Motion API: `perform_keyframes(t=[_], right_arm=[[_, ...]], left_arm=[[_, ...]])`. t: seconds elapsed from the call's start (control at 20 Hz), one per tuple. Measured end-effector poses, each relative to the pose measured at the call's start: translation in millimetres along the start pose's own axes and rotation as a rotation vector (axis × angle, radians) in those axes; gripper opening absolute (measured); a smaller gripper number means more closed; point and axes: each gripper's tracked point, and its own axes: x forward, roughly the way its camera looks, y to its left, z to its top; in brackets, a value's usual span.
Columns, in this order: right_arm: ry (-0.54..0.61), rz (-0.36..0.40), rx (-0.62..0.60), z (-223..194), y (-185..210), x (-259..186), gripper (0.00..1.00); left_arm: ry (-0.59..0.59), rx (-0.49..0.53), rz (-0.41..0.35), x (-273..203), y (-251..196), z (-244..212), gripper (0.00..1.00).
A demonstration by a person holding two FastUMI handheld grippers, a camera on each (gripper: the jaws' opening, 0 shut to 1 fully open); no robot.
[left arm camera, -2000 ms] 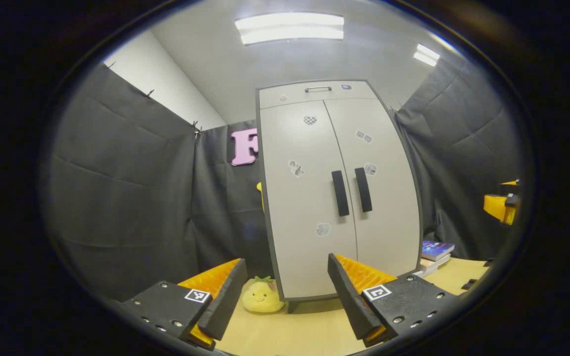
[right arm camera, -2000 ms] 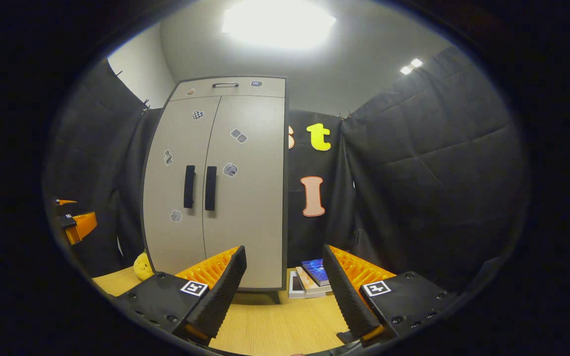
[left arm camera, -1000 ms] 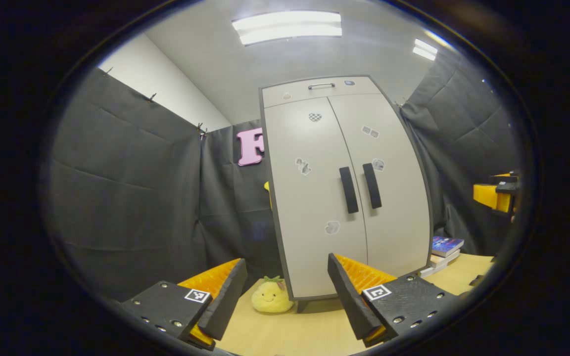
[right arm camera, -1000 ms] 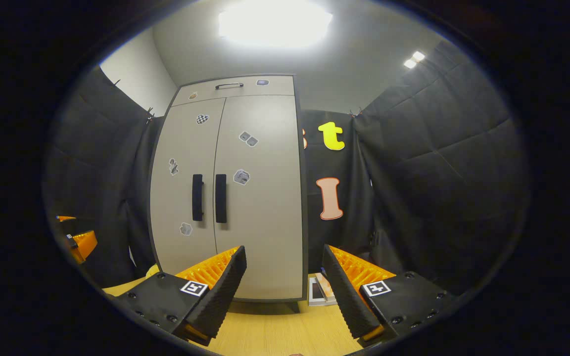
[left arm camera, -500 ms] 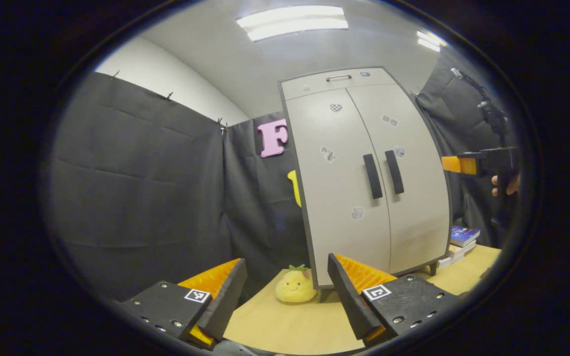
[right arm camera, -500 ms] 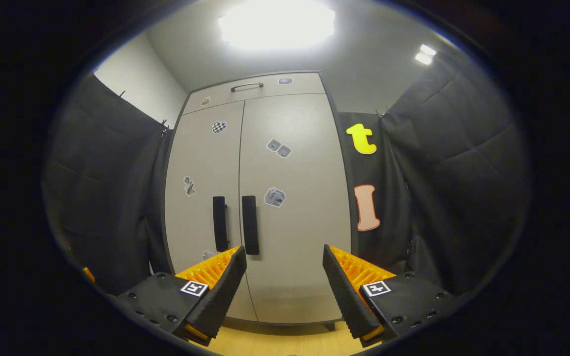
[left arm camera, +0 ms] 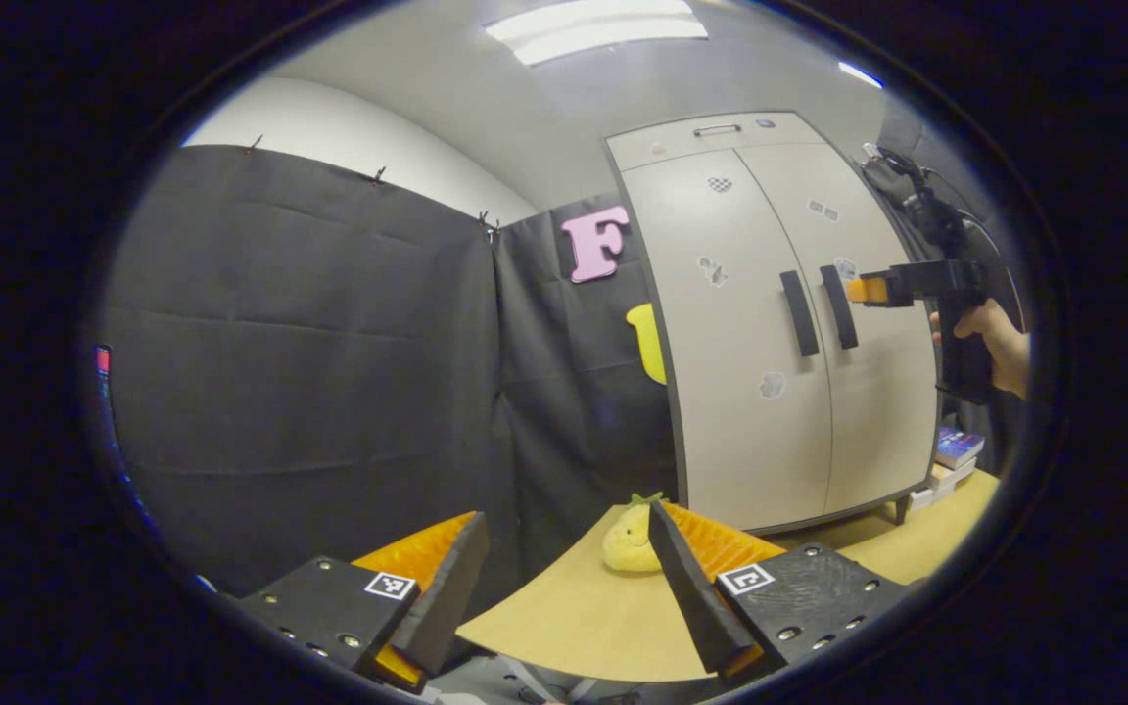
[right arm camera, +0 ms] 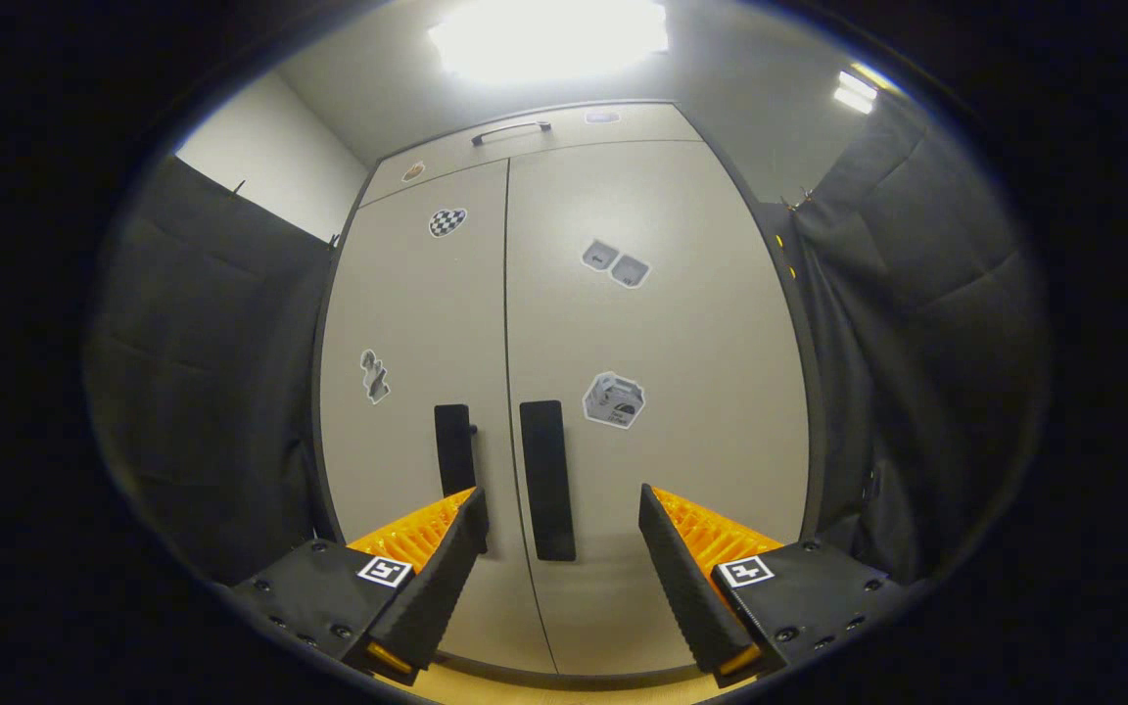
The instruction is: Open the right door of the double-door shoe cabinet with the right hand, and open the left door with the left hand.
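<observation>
While doors closed, right claw [right arm camera: 560, 548] agape, empty

The tall pale-grey double-door shoe cabinet [right arm camera: 564, 323] is standing upright with both doors sitting closed, stickers dotting their fronts. In the right gripper view, the right door's black vertical bar handle [right arm camera: 546, 480] is lying at 6 o'clock, with the left door's matching black handle [right arm camera: 453, 450] just beside it across the centre seam. In the left gripper view the cabinet [left arm camera: 779, 323] is sitting toward 3 o'clock.
</observation>
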Motion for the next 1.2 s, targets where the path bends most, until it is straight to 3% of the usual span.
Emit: perform_keyframes(t=[0.45,0.65,0.7,0.75,0.8,0.85,0.95,1.1,1.2], right_arm=[[0.094,-0.026,-0.051,-13,5,65,0.97],[0.165,0.029,-0.050,-25,20,74,0.84],[0.176,0.029,-0.056,-30,20,74,0.86],[0.176,-0.010,-0.073,-31,14,76,0.75],[0.179,-0.018,-0.075,-32,12,75,0.51],[0.182,-0.017,-0.065,-32,13,76,0.37],[0.191,-0.041,-0.045,-34,9,78,0.41],[0.205,-0.043,-0.030,-33,9,77,0.19],[0.209,-0.032,-0.031,-32,10,71,0.15]], left_arm=[[0.026,0.031,0.033,-1,9,-6,0.98],[0.029,0.037,0.036,2,10,-9,0.98],[0.032,0.037,0.037,3,10,-10,0.98],[0.035,0.037,0.036,4,10,-12,0.98],[0.037,0.038,0.036,3,10,-13,0.98],[0.037,0.039,0.034,4,10,-13,0.98],[0.037,0.045,0.031,5,9,-14,0.98],[0.034,0.050,0.025,7,8,-12,0.98],[0.024,0.044,0.015,7,5,-9,0.98]])
